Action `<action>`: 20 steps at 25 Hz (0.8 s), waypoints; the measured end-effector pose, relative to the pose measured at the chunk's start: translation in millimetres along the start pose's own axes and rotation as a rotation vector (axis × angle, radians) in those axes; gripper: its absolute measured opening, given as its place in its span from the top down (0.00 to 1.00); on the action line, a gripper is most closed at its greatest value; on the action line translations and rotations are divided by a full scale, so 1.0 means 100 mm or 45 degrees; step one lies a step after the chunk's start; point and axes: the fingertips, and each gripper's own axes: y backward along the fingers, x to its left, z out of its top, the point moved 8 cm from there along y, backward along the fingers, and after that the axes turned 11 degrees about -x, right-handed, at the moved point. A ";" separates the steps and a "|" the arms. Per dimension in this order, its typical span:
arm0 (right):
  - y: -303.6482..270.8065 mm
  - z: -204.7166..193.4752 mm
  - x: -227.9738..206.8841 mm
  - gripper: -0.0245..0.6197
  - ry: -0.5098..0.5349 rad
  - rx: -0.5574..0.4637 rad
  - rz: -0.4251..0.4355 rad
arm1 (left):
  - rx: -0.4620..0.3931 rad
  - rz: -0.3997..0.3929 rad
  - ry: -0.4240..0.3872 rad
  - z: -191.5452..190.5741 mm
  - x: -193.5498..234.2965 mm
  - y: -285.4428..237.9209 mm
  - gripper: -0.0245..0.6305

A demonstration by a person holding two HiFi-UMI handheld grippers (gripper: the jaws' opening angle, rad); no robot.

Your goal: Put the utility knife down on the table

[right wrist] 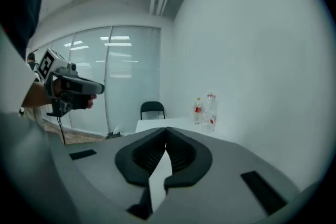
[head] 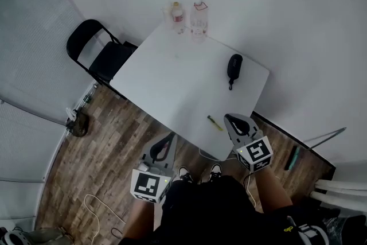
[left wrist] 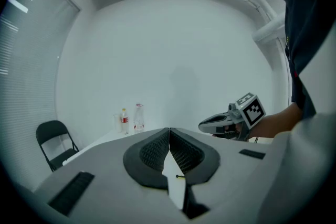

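Observation:
The utility knife [head: 215, 123], slim and yellow-green, lies flat on the white table [head: 172, 83] near its front corner. My right gripper [head: 229, 118] hovers just right of the knife with its jaws shut and nothing held; its own view [right wrist: 166, 129] shows the two pads pressed together. My left gripper [head: 169, 137] hangs off the table's front edge, over the floor, left of the knife. It is also shut and empty [left wrist: 169, 130]. Each gripper shows in the other's view, held in a hand [left wrist: 203, 125] [right wrist: 98, 89].
Two clear bottles [head: 198, 15] [head: 177, 14] stand at the table's far edge. A black pouch [head: 234, 66] lies on the right side. A black folding chair [head: 102, 51] stands left of the table. A cable [head: 97, 206] lies on the wood floor.

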 end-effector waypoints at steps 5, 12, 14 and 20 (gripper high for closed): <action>0.47 0.51 -0.03 0.93 0.022 -0.180 -0.048 | -0.108 -0.021 -0.087 0.34 -0.04 -0.01 0.93; 0.82 0.99 -0.05 0.93 0.040 -0.373 -0.095 | -0.161 -0.046 -0.099 0.59 -0.17 -0.02 0.93; 0.88 1.06 -0.03 0.93 0.048 -0.397 -0.086 | -0.182 -0.055 -0.090 0.61 -0.24 -0.04 0.93; 0.99 1.09 -0.02 0.93 0.052 -0.397 -0.085 | -0.180 -0.059 -0.090 0.61 -0.35 -0.04 0.93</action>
